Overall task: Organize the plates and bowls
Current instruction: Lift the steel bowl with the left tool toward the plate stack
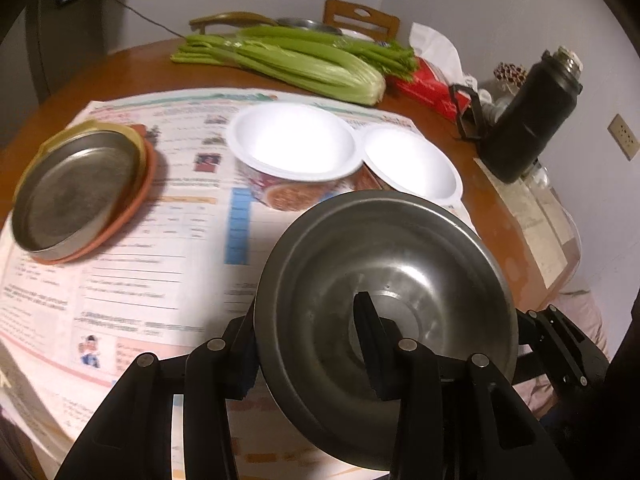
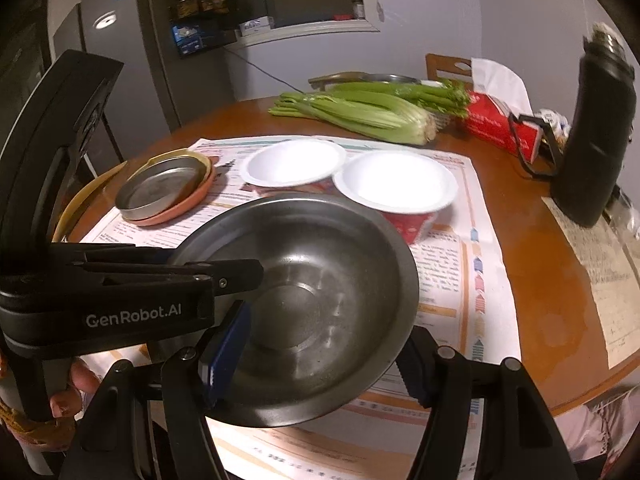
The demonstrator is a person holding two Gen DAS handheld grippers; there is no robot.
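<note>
Plate stack (image 1: 80,192): a shallow round steel plate, dull and scuffed, sits on a terracotta-coloured plate and a yellow one; far left of the newspaper (image 1: 140,264).

Foam bowls: two round white bowls with printed red sides, touching at the rims, mid-worktop. Left bowl (image 1: 292,142); right bowl (image 1: 412,164).

Steel bowl (image 1: 384,304): round, deep, brushed grey metal with a flat circular base and rolled rim. It is tilted in front of the foam bowls and gripped by both tools.

Left gripper (image 1: 308,340): black, hinged arms with silver rivets. Jaws narrow, clamped on the steel bowl's rim, one finger outside the wall, one inside.

Right gripper (image 2: 320,356): black, with blue ribbed pads (image 2: 226,354). Jaws set about the same bowl, one pad inside the near wall, the other finger at the outer right rim; held by both pads as far as the view shows. A person's fingertips (image 2: 74,390) show at the lower left of the right wrist view, under the other tool's handle.

Celery (image 1: 288,62): long pale-green ribbed stalks, lying across the far side.

Tissue box (image 1: 432,88): red, soft pack, white tissue standing up.

Flask (image 1: 528,116): matte black cylinder, metal cap, leaning, far right.

Worktop (image 2: 532,264): round, glossy orange-brown wood, partly covered by the printed newspaper; loose paper at its right edge.

Room: pale grey walls, a wooden chair (image 1: 360,20) behind the worktop, a grey fridge (image 2: 168,60) at left.
</note>
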